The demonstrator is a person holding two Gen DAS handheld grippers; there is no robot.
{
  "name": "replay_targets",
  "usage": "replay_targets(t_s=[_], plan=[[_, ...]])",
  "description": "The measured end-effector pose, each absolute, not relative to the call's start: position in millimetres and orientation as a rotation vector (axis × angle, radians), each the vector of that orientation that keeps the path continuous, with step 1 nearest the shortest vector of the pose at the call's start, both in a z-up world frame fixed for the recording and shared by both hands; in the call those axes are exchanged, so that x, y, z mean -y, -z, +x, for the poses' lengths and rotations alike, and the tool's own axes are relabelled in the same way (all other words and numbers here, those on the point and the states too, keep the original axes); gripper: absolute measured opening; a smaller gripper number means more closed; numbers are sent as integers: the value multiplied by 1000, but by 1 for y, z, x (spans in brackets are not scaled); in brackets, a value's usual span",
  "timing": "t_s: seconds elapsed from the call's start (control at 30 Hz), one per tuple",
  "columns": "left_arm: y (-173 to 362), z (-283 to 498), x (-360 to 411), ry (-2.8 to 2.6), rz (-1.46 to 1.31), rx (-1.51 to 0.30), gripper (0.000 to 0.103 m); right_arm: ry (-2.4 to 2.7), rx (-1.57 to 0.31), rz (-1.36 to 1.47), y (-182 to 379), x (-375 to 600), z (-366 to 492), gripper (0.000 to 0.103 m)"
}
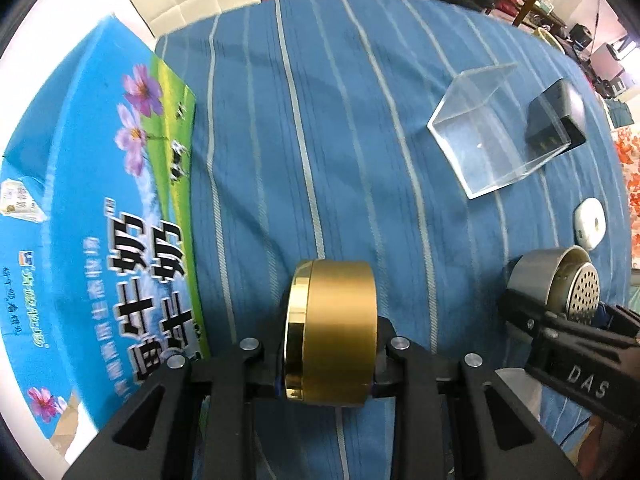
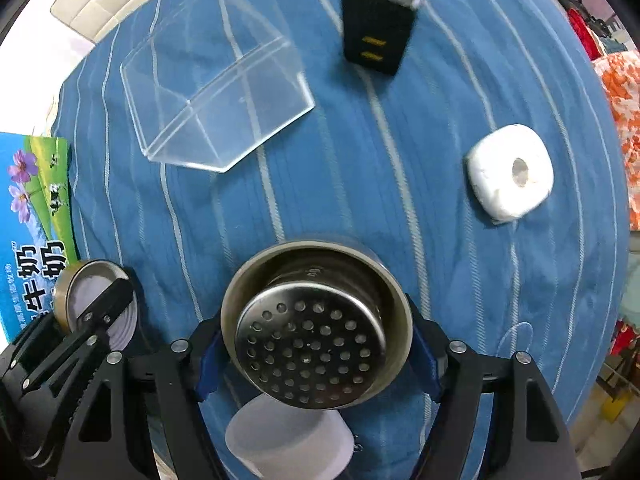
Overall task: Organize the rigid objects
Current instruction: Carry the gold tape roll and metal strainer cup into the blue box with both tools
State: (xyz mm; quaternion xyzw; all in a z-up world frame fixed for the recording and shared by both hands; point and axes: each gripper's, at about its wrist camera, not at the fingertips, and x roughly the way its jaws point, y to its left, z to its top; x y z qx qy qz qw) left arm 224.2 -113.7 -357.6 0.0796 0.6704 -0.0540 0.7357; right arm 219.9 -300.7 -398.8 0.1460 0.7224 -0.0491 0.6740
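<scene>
A gold round tin point(image 1: 336, 332) stands on its edge above the blue striped cloth point(image 1: 320, 140), and my left gripper point(image 1: 330, 356) is shut on its flat faces. From the right wrist view the same tin point(image 2: 86, 286) shows at the lower left, with the left gripper point(image 2: 96, 316) across it. A steel cup with a perforated strainer point(image 2: 316, 328) sits between the blue pads point(image 2: 208, 360) of my right gripper point(image 2: 316, 354), which press on its sides. The left wrist view shows that cup point(image 1: 556, 284) at the right edge. Both grippers point down.
A clear acrylic box point(image 2: 216, 92) lies on the cloth, with a black charger block point(image 2: 380, 28) behind it and a white rounded case point(image 2: 510, 172) to the right. A frosted white cup point(image 2: 288, 436) sits under the steel cup. A blue milk carton box point(image 1: 100, 220) lines the left edge.
</scene>
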Motion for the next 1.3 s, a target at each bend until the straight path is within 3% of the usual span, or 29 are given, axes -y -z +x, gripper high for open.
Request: replay_targets(t_s=[0.67,1.07,1.3], plan=[[218,209,48,139,169,-1251,25,57,-1447,344,280,296,204,76],[204,223,-42,40,163,-1221,25,-52,-1385,291,226,195,224,76],[241,243,-115,-41,142,-1299,25,-187,-1383,316,219,109,247,76]])
